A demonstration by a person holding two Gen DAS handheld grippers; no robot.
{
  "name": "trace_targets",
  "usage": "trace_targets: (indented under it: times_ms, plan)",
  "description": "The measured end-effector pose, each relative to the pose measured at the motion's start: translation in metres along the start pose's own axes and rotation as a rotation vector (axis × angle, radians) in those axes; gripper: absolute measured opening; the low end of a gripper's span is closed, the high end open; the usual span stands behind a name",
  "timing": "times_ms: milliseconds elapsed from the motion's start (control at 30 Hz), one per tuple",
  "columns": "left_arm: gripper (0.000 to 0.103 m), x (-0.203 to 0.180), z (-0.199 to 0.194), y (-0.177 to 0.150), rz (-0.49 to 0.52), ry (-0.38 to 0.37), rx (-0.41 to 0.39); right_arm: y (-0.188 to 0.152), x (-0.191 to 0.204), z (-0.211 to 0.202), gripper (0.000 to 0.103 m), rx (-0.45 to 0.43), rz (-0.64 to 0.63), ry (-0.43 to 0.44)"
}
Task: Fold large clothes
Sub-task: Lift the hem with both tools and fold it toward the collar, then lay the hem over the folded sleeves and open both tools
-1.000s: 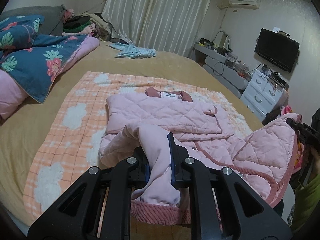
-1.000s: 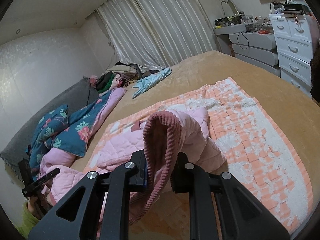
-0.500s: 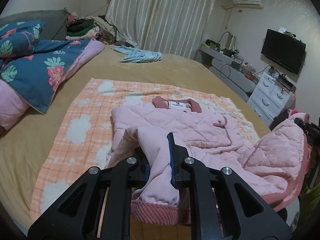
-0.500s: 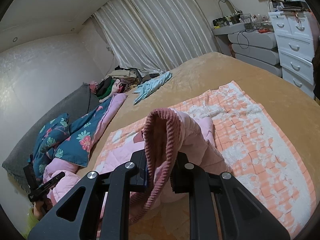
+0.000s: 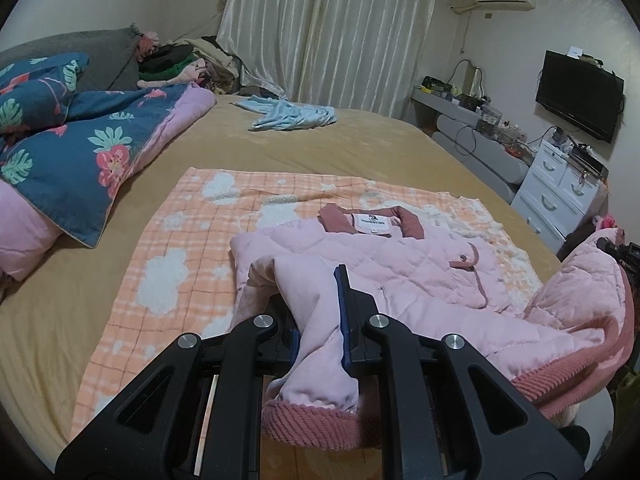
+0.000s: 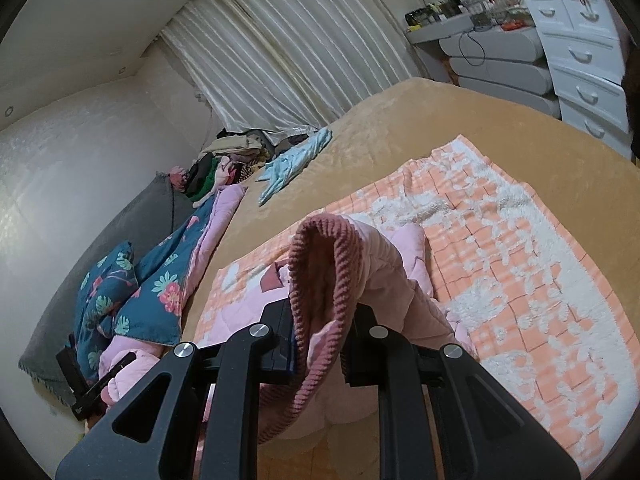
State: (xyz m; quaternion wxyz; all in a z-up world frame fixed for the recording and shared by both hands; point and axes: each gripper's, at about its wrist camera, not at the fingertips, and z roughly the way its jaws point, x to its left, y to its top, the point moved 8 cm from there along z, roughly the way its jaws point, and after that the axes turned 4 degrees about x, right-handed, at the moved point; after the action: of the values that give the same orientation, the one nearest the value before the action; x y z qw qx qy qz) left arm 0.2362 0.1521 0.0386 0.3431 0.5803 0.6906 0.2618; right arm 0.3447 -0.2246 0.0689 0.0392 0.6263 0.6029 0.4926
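**Lifting the jacket hem toward its collar**

Holding the pink quilted jacket (image 5: pixel 380 256) by its ribbed hem, the left gripper (image 5: pixel 320 328) and right gripper (image 6: pixel 320 332) are each clamped on that edge. The jacket lies on the orange checked blanket (image 5: pixel 180 240), collar (image 5: pixel 370 220) farthest away, its long axis running straight ahead; neither gripper looks nearer.

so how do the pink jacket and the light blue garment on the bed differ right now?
The pink jacket is quilted, with dark pink ribbed trim; the light blue garment looks thin and plain. The jacket lies near on the orange checked blanket, gripped by the left gripper and right gripper; the blue one lies crumpled and untouched near the curtains. Both lie unfolded.
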Motion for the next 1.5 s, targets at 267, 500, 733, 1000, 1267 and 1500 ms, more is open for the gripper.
trace_targets:
  times_ms: [267, 500, 733, 1000, 1267, 1500]
  plan:
    - [0.007, 0.01, 0.022, 0.009, -0.015, 0.028, -0.003, 0.012, -0.014, 0.027, 0.016, 0.023, 0.033, -0.024]
    - [0.007, 0.02, 0.043, 0.012, -0.022, 0.049, 0.006, 0.021, -0.026, 0.054, 0.017, 0.043, 0.046, -0.028]
    - [0.007, 0.027, 0.061, 0.015, -0.031, 0.06, 0.014, 0.028, -0.034, 0.076, 0.022, 0.061, 0.078, -0.006]
    - [0.007, 0.029, 0.069, 0.018, -0.038, 0.058, 0.02, 0.039, -0.041, 0.085, 0.058, 0.039, 0.175, 0.082]
    - [0.007, 0.029, 0.069, 0.018, -0.038, 0.059, 0.02, 0.044, -0.033, 0.073, 0.071, -0.044, 0.121, 0.095]
    - [0.007, 0.03, 0.074, 0.018, -0.043, 0.062, 0.022, 0.042, -0.018, 0.04, 0.093, -0.204, 0.002, 0.099]
